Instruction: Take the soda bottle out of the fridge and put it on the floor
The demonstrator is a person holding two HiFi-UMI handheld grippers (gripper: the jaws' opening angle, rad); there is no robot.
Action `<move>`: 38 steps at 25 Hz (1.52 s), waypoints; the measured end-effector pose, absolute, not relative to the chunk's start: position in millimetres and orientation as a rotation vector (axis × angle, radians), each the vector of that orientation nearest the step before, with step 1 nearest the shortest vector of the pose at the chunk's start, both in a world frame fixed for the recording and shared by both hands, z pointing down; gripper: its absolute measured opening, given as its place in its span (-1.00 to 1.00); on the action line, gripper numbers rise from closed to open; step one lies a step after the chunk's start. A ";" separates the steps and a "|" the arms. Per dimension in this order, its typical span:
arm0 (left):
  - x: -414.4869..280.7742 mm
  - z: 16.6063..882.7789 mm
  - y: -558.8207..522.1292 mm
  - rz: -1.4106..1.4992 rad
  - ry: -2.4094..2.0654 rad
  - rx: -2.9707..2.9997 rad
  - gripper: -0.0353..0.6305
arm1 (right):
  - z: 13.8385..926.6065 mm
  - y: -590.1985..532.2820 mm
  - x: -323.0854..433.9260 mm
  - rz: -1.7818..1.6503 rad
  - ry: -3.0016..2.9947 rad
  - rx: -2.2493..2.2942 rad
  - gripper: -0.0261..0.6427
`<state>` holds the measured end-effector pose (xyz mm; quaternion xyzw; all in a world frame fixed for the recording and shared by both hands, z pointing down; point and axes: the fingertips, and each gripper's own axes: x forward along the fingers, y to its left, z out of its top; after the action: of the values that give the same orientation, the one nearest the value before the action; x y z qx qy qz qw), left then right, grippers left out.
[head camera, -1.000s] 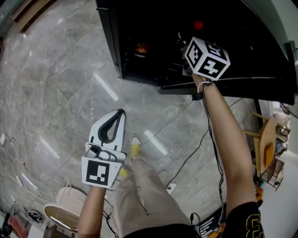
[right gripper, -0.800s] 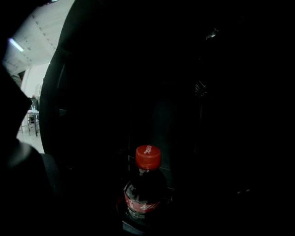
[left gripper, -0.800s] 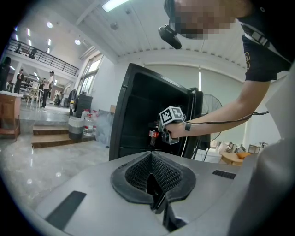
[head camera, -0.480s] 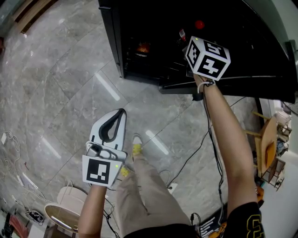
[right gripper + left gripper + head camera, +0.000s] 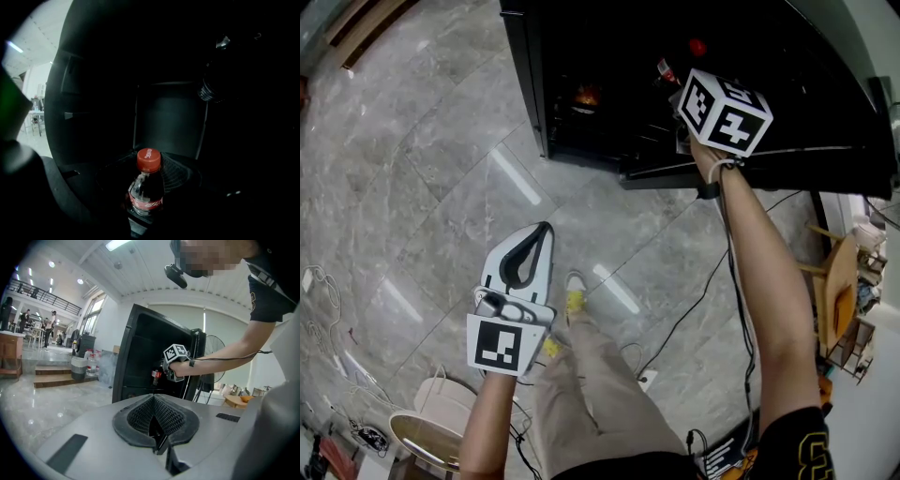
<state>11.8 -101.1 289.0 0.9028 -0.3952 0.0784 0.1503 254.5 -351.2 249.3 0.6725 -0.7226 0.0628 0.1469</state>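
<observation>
Right tool [image 5: 146, 200] tighter round soda bottle [image 5: 147, 183]

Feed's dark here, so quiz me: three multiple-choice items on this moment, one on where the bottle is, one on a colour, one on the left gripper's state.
1. Where is the bottle? A on the floor; B in the fridge, between the jaws of the right gripper; C on a table.
2. Its cap is: A blue; B red; C white.
3. The jaws of the left gripper are: A together, empty; B wide apart; C clamped on a can.
B: the right gripper view shows it between jaws that have just been closing, now against its sides.
B: the cap shows red there.
A: its own view shows them meeting, nothing between.
</observation>
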 end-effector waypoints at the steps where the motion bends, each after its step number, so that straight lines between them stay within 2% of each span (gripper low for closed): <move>1: 12.8 287.6 -99.7 0.224 -1.133 2.596 -0.84 | 247.8 -349.5 254.4 0.176 -2.081 1.930 -0.49; 38: -2.8 295.0 -82.8 0.234 -1.121 2.589 -0.84 | 255.8 -329.7 247.1 0.252 -1.952 1.752 -0.50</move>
<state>-2.8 -82.8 295.0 0.9036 -0.3911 0.0815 0.1546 247.1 -329.7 255.8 0.6437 -0.7170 0.0927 0.2507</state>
